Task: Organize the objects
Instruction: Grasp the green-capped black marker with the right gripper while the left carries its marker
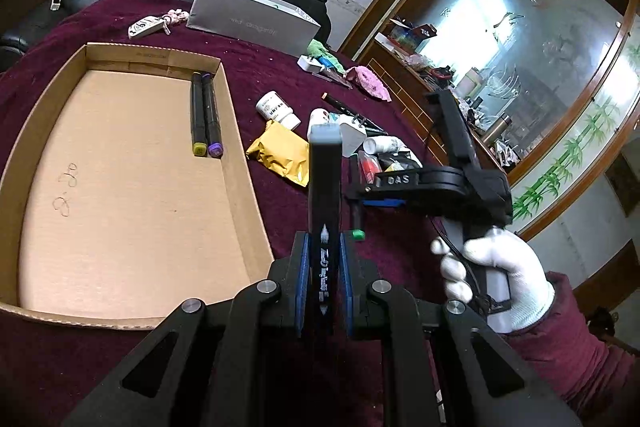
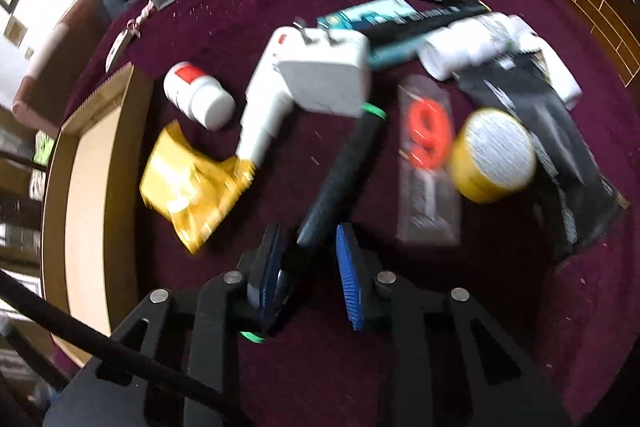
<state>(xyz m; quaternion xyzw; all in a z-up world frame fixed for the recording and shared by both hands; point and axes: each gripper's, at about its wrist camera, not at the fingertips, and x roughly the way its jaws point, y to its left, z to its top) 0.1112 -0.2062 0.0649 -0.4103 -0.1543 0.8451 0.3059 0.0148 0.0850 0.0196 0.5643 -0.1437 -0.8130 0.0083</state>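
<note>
My left gripper (image 1: 324,239) is shut on a black marker with a grey cap (image 1: 325,179), held out over the maroon cloth just right of the cardboard tray (image 1: 120,187). Two black markers (image 1: 206,115), yellow- and purple-capped, lie side by side in the tray's far right corner. My right gripper (image 2: 308,229) points down at a black marker with green ends (image 2: 344,171) lying on the cloth. That marker runs slantwise between the blue pads and under the left one, and a strip of cloth shows beside the right pad. The left wrist view shows the right gripper (image 1: 358,207) over the green-ended marker (image 1: 357,227).
A clutter lies beyond the right gripper: yellow foil packet (image 2: 192,183), white pill bottle (image 2: 198,95), white charger (image 2: 324,75), yellow-rimmed tin (image 2: 494,155), red item in a clear sleeve (image 2: 428,155). A grey box (image 1: 256,19) stands at the table's back. A white-gloved hand (image 1: 504,279) holds the right gripper.
</note>
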